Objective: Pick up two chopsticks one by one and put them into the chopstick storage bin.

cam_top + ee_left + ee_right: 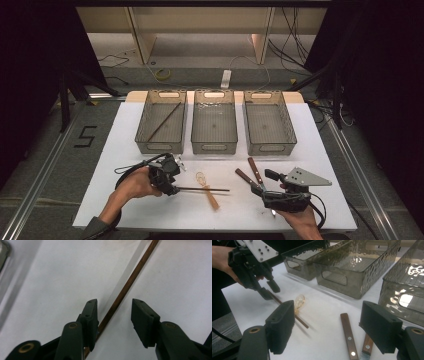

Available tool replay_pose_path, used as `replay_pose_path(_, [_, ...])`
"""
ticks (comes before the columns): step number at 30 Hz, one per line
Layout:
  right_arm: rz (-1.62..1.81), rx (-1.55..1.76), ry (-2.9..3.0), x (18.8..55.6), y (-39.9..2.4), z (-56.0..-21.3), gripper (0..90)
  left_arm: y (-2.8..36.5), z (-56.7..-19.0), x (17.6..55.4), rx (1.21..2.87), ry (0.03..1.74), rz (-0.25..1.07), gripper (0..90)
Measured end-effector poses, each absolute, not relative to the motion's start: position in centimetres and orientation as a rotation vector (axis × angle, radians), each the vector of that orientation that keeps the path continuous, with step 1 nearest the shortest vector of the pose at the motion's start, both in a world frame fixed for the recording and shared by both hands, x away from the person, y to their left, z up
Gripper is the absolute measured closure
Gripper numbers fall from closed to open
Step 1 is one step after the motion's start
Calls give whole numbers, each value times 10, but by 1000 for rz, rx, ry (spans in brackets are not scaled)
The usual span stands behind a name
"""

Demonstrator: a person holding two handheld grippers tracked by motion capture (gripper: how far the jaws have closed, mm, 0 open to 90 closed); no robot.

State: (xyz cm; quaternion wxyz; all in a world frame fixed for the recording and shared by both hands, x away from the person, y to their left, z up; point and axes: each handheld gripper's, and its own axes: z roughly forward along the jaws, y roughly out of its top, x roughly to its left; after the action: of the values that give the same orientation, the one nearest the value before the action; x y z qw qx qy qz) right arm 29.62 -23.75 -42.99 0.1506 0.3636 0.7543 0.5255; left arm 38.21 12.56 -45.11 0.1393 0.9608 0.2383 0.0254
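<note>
A dark wooden chopstick (202, 189) (127, 285) (302, 322) lies on the white table top (115, 150). My left gripper (175, 189) (113, 302) (270, 292) is lowered over its near end. The stick runs between the jaws, close beside one pad and well apart from the other, so the gripper is open. My right gripper (261, 182) (328, 310) stands open at the front right. Beneath and ahead of it lie two wooden-handled knives (247, 176) (348, 333), and nothing sits between its pads.
A clear amber plastic spoon (207, 190) (299, 300) lies across the chopstick's middle. Three see-through bins stand in a row at the back: the left bin (160, 146) holds another chopstick (164, 121), beside it the middle bin (214, 147) and right bin (270, 148).
</note>
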Motion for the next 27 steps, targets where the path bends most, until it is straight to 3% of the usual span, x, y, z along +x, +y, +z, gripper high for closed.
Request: replay_pose_path(27, [1508,1041,2171,296,-237,-430,285,123,-460,378,2887,543,109,733])
